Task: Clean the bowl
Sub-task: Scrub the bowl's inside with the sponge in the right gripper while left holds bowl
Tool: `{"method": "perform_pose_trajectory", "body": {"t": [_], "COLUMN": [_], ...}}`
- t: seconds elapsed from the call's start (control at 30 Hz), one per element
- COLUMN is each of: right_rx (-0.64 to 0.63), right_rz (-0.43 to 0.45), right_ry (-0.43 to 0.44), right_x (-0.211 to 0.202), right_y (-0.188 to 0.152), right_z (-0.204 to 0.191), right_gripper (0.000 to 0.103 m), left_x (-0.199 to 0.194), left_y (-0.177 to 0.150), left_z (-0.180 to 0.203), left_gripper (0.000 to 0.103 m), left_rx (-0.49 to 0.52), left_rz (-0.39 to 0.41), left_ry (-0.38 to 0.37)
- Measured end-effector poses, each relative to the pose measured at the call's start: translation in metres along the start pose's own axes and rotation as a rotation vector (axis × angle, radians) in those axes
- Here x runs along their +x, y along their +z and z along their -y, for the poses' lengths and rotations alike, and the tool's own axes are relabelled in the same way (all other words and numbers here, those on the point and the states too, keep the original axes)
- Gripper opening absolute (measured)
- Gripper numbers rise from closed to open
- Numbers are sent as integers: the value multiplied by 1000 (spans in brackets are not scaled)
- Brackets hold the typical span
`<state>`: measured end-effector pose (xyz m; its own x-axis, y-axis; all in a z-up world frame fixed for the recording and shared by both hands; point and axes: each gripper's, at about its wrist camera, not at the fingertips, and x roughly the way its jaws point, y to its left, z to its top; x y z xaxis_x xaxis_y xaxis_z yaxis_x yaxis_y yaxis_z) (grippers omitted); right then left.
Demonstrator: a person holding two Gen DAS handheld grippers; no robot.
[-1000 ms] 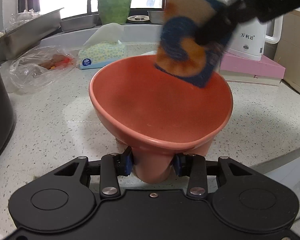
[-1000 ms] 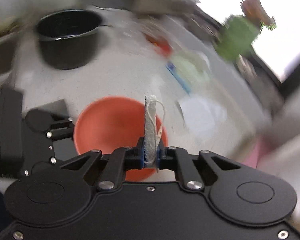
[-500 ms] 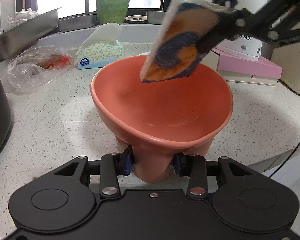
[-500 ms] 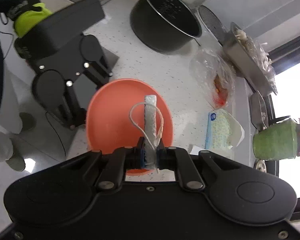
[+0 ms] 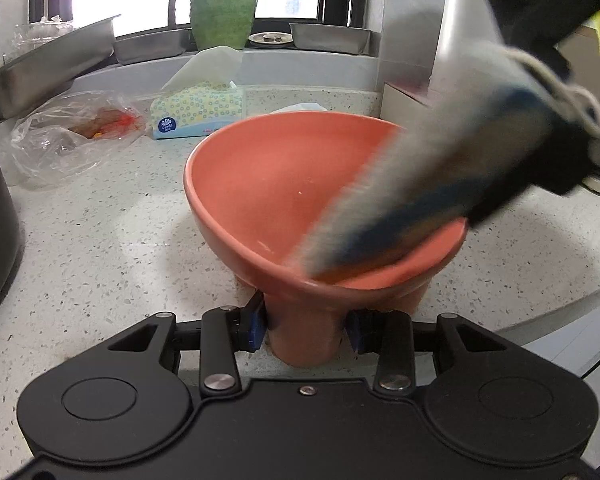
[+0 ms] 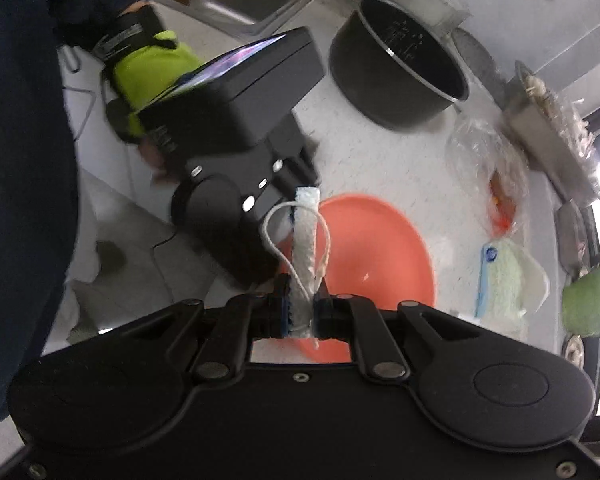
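Down at six o'clock in the left wrist view, the left gripper has its fingers clamped on the foot of the orange bowl, which stands on the speckled desk. From three o'clock the right gripper, fingers pinched on a sponge, reaches into the bowl, the sponge's tip touching the inner wall near the rim. A tissue box sits beyond at eleven o'clock.

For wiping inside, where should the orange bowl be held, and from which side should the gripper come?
Hold the orange bowl by its narrow foot, low and from the near side, as the left gripper does now. The foot is slim enough to fit between the fingers, while the flared rim is too wide. This grip also leaves the open top free for the sponge in the right gripper.
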<state>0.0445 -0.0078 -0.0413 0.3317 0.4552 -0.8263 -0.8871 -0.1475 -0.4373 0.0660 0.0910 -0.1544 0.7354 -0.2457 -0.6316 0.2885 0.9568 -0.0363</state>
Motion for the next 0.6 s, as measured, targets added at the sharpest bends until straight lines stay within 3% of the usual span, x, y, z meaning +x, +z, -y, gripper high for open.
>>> {"method": "perform_pose_trajectory", "body": {"t": [0.43,0.6], "right_rx": [48,111], "right_rz": [10,-18], "right_ry": [-99,-117], "right_x": [18,13], "right_y": [7,-13], "right_z": [51,61], "right_gripper": [11,11], "left_x": [0,-1], "left_y": [0,2], "left_z": [1,0], "left_gripper": [38,38], "left_rx": [-8,1], "left_rz": [1,-10], "left_ry": [4,-1]}}
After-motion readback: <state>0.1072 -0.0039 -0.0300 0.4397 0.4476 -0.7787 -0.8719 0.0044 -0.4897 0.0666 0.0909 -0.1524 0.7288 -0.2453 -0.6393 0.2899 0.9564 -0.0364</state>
